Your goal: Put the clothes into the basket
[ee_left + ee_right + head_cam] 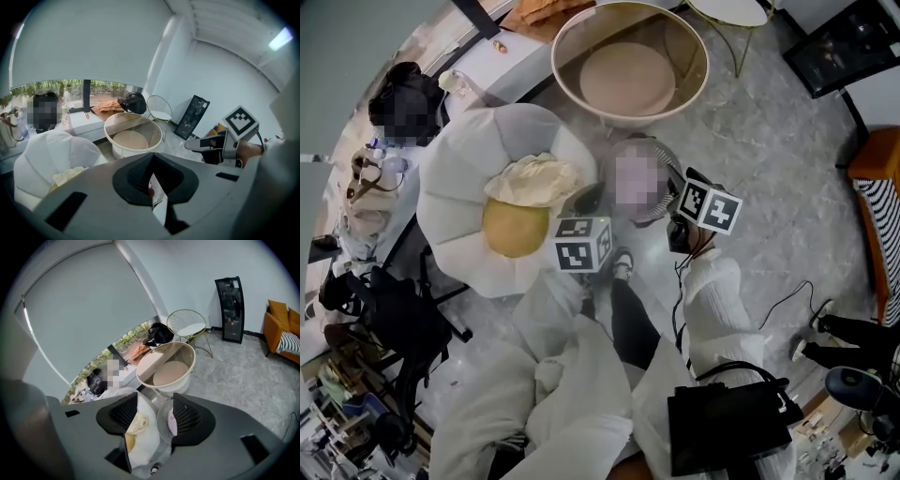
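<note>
- Cream cloth (534, 178), the piece you have to move, lies heaped on the white petal-shaped seat (455, 169), partly over a yellow cushion (514, 230). In the head view its long axis runs roughly from 9 to 3 o'clock.
- Your left gripper (153, 186) has its jaws together, with nothing visibly clamped in them. In the head view it sits just beside the seat's edge, with the cloth at about 11 o'clock from it. I judge this to be the nearer hand, but its jaws must part before it can take anything.
- Beyond the seat stands the basket (689, 66), at about 1 o'clock from the cloth. It looks to hold no clothes yet.
- Your right gripper (156, 419) has its jaws wide apart and empty. In its own view the cloth shows through the gap, toward 8 o'clock and close to the left jaw. A round fan (667, 161) stands between this hand and the seat, so reaching from here likely means going at about 10 o'clock, over or round it.
</note>
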### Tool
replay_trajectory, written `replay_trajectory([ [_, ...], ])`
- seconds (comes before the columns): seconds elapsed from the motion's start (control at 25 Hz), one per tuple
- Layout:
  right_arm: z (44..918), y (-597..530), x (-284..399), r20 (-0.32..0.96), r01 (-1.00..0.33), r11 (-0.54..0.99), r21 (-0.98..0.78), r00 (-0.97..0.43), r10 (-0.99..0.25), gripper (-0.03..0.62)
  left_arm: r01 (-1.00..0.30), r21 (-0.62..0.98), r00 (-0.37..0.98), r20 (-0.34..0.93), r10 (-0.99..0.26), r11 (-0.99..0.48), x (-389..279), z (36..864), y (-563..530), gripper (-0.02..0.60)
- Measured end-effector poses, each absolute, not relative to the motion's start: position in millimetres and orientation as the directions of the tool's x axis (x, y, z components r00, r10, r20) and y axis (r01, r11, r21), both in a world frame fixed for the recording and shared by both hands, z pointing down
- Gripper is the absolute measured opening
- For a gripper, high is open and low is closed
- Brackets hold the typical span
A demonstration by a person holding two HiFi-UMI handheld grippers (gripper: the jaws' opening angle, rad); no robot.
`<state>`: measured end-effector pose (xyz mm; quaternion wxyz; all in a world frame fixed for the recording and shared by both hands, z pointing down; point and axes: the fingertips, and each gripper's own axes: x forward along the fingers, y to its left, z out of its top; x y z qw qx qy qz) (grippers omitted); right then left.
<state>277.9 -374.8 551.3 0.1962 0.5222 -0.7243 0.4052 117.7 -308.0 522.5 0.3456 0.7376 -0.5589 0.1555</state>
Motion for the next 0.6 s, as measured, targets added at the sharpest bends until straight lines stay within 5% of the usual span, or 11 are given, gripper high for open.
replay_trajectory([
  [0.6,500.0,-369.8,269.3,0.553,-0.897,0.154,-0.414,-0.382,-0.740,0.207,-0.928,0.337,0.339,0.584,-0.738,-0.161,112.2,501.5,-307.1,0.006],
])
